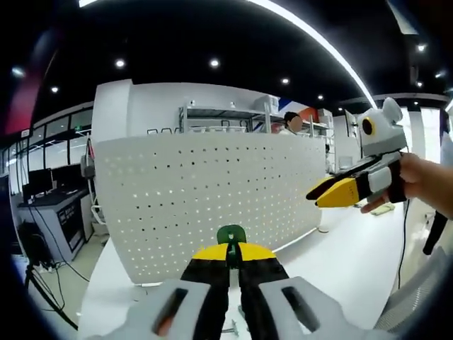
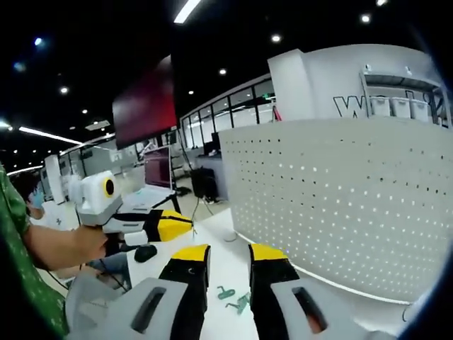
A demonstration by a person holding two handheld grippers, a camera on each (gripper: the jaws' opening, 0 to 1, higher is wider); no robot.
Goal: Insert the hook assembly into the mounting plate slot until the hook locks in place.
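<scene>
In the left gripper view, the left gripper (image 1: 233, 253) has its yellow-tipped black jaws clenched on a small green plastic hook piece (image 1: 231, 234), whose rounded top pokes out just above the tips at 12 o'clock from them. Beyond it stands a tall white perforated metal panel (image 1: 212, 198), upright on a white table (image 1: 354, 262). At 2 o'clock from the hook, a hand (image 1: 417, 184) holds the right gripper (image 1: 333, 193) in the air, well apart from the panel; its jaws look closed together there.

In the right gripper view, the right gripper (image 2: 228, 256) shows its two jaws released, a clear gap between them and nothing held. Below that gap, at 6 o'clock, small green plastic hook parts (image 2: 235, 297) lie on the table, near the panel's foot (image 2: 340, 212). At 9 o'clock the left gripper (image 2: 170, 225) comes in, held by a person in a green sleeve (image 2: 18, 234).
</scene>
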